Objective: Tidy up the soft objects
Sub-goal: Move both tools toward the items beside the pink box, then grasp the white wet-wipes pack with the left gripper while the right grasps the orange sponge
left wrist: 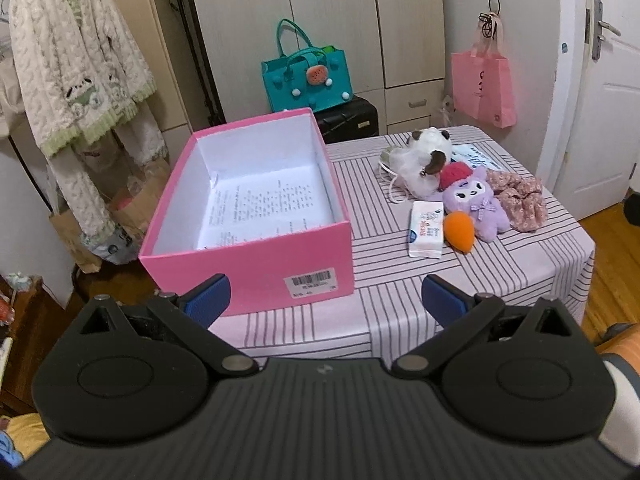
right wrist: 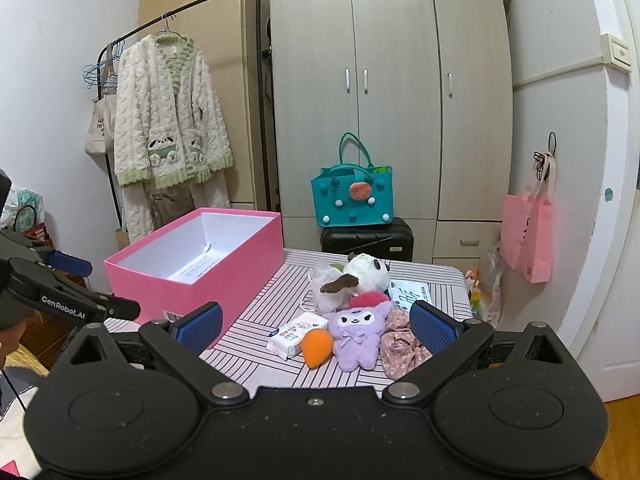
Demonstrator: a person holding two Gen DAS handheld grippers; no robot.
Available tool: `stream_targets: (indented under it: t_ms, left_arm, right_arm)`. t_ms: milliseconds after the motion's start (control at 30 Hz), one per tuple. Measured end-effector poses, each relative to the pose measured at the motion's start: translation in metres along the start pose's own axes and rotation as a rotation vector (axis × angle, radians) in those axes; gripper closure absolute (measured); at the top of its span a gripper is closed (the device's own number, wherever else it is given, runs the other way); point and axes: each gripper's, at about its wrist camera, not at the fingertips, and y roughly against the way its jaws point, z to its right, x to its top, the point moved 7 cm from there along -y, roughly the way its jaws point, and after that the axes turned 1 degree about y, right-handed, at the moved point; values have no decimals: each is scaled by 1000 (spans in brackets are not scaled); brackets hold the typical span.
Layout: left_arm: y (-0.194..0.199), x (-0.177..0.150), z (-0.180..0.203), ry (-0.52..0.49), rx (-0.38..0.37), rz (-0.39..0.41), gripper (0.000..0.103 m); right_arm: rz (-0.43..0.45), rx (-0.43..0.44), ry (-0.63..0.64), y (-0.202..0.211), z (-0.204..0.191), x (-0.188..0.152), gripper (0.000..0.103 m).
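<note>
An open pink box [left wrist: 256, 254] [right wrist: 224, 264] with a printed sheet inside stands on the left of the striped table [left wrist: 400, 300] [right wrist: 260, 344]. To its right lies a pile: a purple plush [left wrist: 478, 204] [right wrist: 356, 334], an orange sponge [left wrist: 460, 233] [right wrist: 317, 347], a tissue pack [left wrist: 427, 235] [right wrist: 297, 333], a floral scrunchie [left wrist: 520, 196] [right wrist: 398, 344], a white panda plush [left wrist: 424, 160] [right wrist: 366, 272] and a red puff [left wrist: 456, 173] [right wrist: 368, 299]. My left gripper [left wrist: 326, 300] hangs open before the box's near wall. My right gripper [right wrist: 316, 326] is open, short of the pile.
A teal bag [right wrist: 352, 196] sits on a black suitcase [right wrist: 368, 240] before the wardrobe. A pink tote [right wrist: 528, 236] hangs on the right wall by a door [left wrist: 600, 100]. A fleece robe [right wrist: 168, 120] hangs on a rack at left. Paper bags [left wrist: 100, 232] stand below it.
</note>
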Motion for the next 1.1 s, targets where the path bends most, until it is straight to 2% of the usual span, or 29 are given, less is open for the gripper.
stream_targets:
  t_ms: [100, 300, 467, 600, 767, 900, 967, 1100]
  left_arm:
    - [3, 2, -1, -14, 14, 7, 0]
    - [4, 3, -1, -16, -9, 10, 0]
    - [-7, 0, 7, -43, -34, 23, 0]
    - [-18, 3, 17, -43, -89, 53, 0]
    - [-29, 14, 33, -44, -178, 98, 0]
    - [-41, 24, 49, -110, -156, 133, 0]
    - [-47, 29, 57, -145, -139, 146, 2]
    - [-67, 38, 69, -169, -167, 113, 6]
  right_arm:
    - [-1, 5, 4, 0, 0, 0, 2]
    - [9, 16, 25, -3, 0, -2, 2]
    - [123, 24, 73, -10, 3, -6, 2]
    - [105, 33, 96, -24, 14, -13, 2]
    - [39, 100, 57, -45, 27, -25, 3]
    - [-13, 123, 90, -68, 28, -40, 7]
    - [-39, 126, 120, -79, 26, -49, 14]
    - [-75, 147, 122, -105, 26, -64, 21]
